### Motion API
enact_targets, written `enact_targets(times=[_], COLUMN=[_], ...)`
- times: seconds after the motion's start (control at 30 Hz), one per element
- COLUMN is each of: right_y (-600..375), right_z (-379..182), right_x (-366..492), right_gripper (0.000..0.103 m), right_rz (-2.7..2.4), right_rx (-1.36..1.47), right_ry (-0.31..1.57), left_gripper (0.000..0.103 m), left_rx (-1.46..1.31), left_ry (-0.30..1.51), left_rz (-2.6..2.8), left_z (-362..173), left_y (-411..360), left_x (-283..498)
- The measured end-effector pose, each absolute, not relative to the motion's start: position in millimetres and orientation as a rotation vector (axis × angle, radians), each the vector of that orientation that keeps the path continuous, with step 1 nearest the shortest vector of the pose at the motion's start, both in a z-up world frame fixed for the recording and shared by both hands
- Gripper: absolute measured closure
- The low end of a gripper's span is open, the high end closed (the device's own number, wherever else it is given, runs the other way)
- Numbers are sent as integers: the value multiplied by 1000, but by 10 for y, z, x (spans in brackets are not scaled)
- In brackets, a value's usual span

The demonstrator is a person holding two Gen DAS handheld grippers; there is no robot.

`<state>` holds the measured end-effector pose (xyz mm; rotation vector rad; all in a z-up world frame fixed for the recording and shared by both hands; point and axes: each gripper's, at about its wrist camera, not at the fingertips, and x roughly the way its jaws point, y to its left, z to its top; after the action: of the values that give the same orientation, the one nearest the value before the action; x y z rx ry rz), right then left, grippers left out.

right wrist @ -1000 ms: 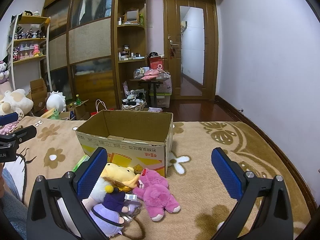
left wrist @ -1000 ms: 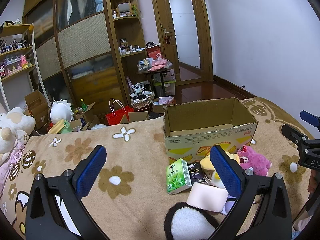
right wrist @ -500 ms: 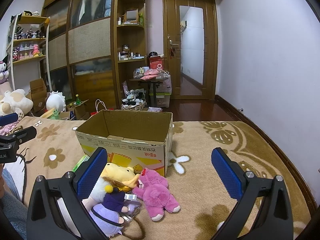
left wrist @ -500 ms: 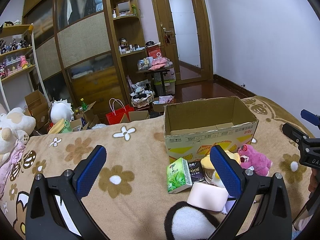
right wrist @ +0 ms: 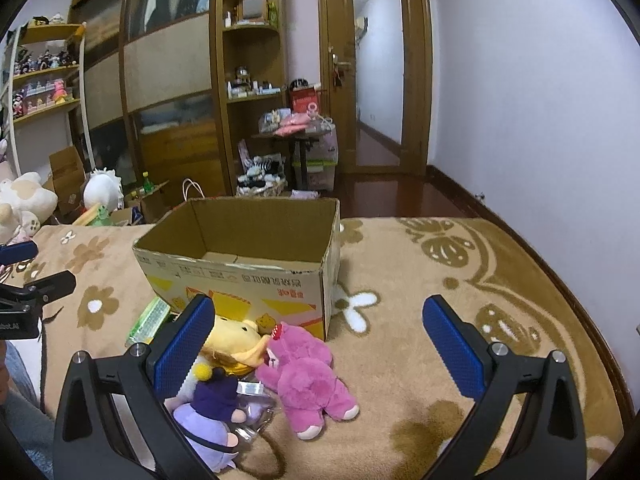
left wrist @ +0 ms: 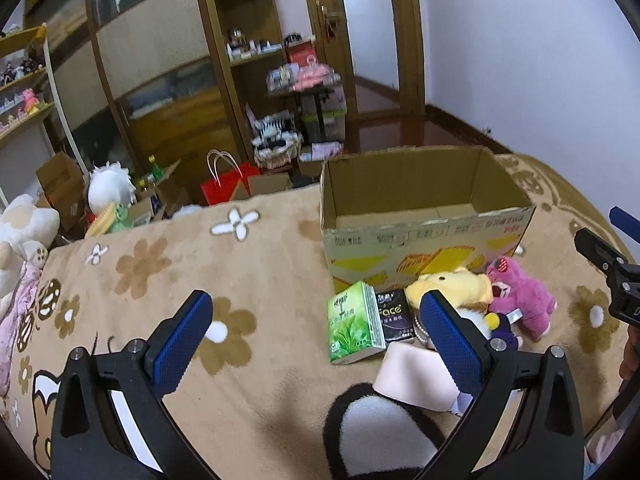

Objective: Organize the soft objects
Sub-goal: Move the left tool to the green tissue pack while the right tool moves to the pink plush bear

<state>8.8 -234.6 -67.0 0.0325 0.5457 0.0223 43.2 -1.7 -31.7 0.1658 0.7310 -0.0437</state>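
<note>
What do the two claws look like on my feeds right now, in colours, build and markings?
Both match: the left claw and right claw have matte black angular frames with silver screw heads and two flat fingers faced with textured blue pads. The left claw, seen from the right wrist camera, carries partly cut-off white lettering on its black body. No cables or sleeves are clearly visible.

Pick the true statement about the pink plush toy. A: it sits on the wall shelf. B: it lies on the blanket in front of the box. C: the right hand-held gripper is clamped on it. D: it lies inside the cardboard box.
B: the pink plush toy lies on the flower-patterned blanket just in front of the open cardboard box, beside the yellow plush; the right hand-held gripper is open and holds nothing.
</note>
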Motion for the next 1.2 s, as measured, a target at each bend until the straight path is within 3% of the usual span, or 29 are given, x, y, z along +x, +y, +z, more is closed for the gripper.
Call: enact_targets(times=[0.83, 1.2], right_y=[-2231, -2314], right_z=[-1393, -1688], right_x=[733, 839], right_gripper=[0, 15], right_rz=[92, 146], right_rx=[18, 114], right_ry=[806, 921], left_gripper=[1, 1], left_rx=[108, 94], left_ry=[1065, 1148], left_rz=[-24, -42], left_z=[-1157, -1376], left_y=[-39, -46], left_x=[1239, 1353])
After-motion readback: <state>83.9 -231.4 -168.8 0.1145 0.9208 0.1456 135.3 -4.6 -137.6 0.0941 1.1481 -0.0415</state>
